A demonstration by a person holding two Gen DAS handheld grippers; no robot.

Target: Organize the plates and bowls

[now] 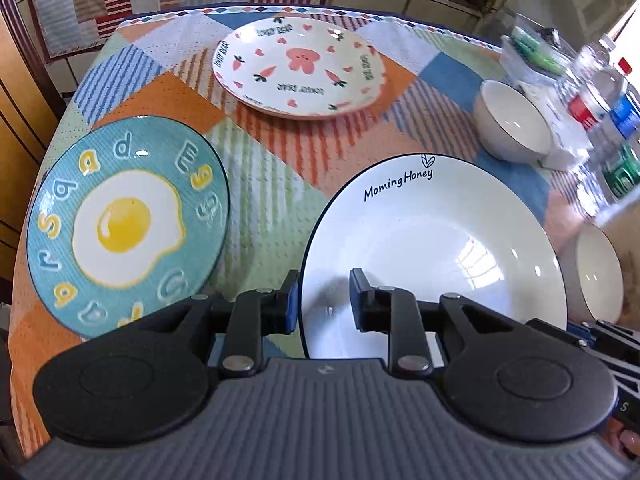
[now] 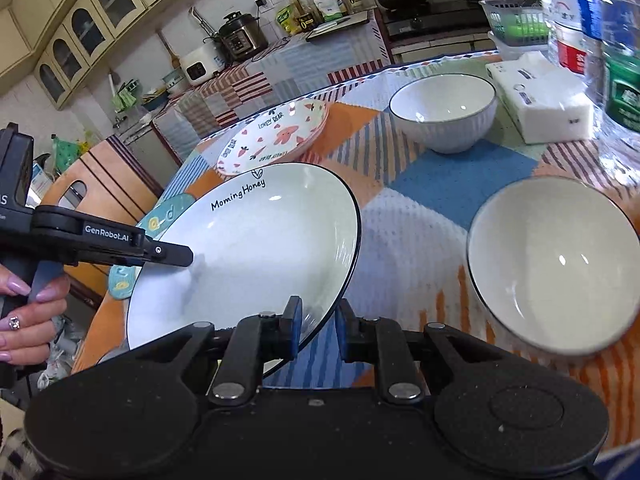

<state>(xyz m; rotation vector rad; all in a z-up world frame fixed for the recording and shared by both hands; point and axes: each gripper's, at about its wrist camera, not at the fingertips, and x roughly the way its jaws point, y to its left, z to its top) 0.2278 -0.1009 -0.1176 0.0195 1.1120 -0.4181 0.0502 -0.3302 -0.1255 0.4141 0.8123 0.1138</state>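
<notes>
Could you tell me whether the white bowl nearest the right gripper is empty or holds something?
Empty. The near white bowl with a dark rim shows only bare glazed interior with window glints in the right wrist view; nothing lies inside.

Patchwork tablecloth (image 1: 280,184), tissue pack (image 2: 540,100), water bottles (image 1: 600,96), perhaps a basket (image 2: 516,20).

L hand-held gripper (image 1: 323,300) straddling white plate (image 1: 436,248) rim

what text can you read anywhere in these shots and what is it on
"Morning Honey": rim of the white plate.
"LOVELY BEAR": repeated around the carrot plate.
"GenRobot.AI": side of the left gripper.
Raised letters ring the teal egg plate; they spell no word I can make out.
Labels on the water bottles, the tissue pack and the counter bottles: too blurred or small to read.
</notes>
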